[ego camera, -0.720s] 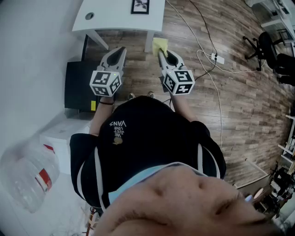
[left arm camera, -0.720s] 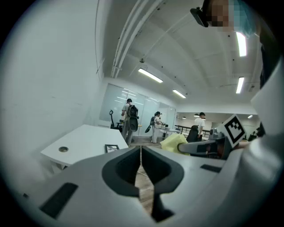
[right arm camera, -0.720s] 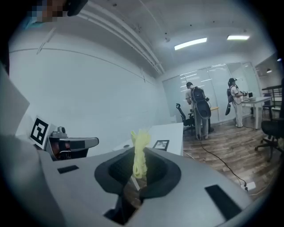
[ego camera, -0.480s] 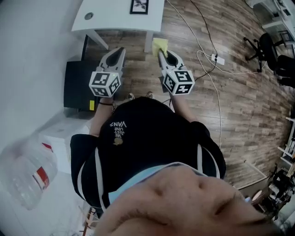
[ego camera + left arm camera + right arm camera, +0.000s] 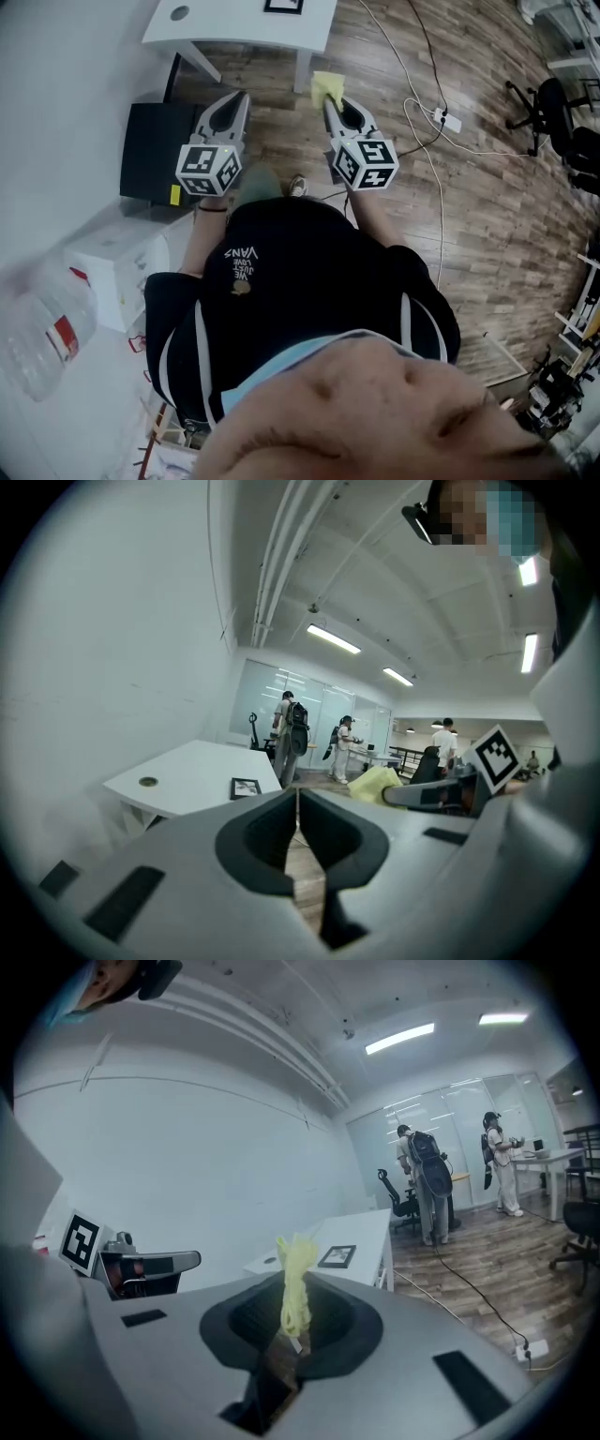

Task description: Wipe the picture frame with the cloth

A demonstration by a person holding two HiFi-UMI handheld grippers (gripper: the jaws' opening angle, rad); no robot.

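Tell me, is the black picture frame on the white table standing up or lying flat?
Lying flat. The black picture frame shows face-up on the white table, with no edge rising above the tabletop.

Cloth (image 5: pixel 325 86): pale yellow. Frame (image 5: pixel 283 6): black edge, white mat, dark pic inside. Table (image 5: pixel 225 23): white. L gripper (image 5: pixel 241 95) & R gripper (image 5: pixel 327 99): grey bodies, black jaw pads. Cubes (image 5: pixel 211 169): white w/ black square markers. Floor (image 5: pixel 487 187): brown wood planks, streaky grain. Box (image 5: pixel 155 150): black, w/ yellow sticker (image 5: pixel 174 194). Top (image 5: pixel 300 281): black, white stripes + white print. Socket strip (image 5: pixel 447 121): white. Wall (image 5: pixel 56 112): whitish grey.
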